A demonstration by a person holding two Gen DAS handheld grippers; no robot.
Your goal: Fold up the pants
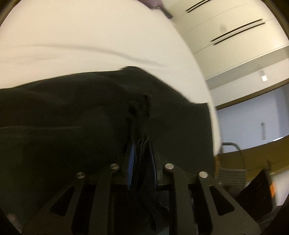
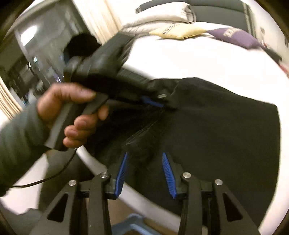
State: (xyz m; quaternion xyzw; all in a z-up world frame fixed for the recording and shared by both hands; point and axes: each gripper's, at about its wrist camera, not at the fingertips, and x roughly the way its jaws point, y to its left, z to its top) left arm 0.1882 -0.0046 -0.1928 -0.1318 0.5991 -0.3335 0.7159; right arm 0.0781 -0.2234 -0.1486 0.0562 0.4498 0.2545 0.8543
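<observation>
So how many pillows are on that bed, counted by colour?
Purple pillow: 1
Yellow pillow: 1
White pillow: 1
Total: 3, all at the far end of the bed, beyond the black pants.

Both my wrist views bend hard at the rim, with a dark ring round each circle and straight lines bowed. Indoor light is soft and warm, falling from above; the white bed sheet [image 1: 90, 36] is nearly washed out, its folds smeared by motion. The black pants [image 1: 63, 126] swallow detail, reading as a flat dark mass. Far right in my left view the ceiling vents [image 1: 236, 32] stay fairly sharp. In my right view my left hand [image 2: 72, 115] and the left gripper [image 2: 153, 101] it holds are streaked with motion blur, and the window [image 2: 28, 36] at far left glares pale. The pillows [image 2: 180, 30] look soft-edged.
</observation>
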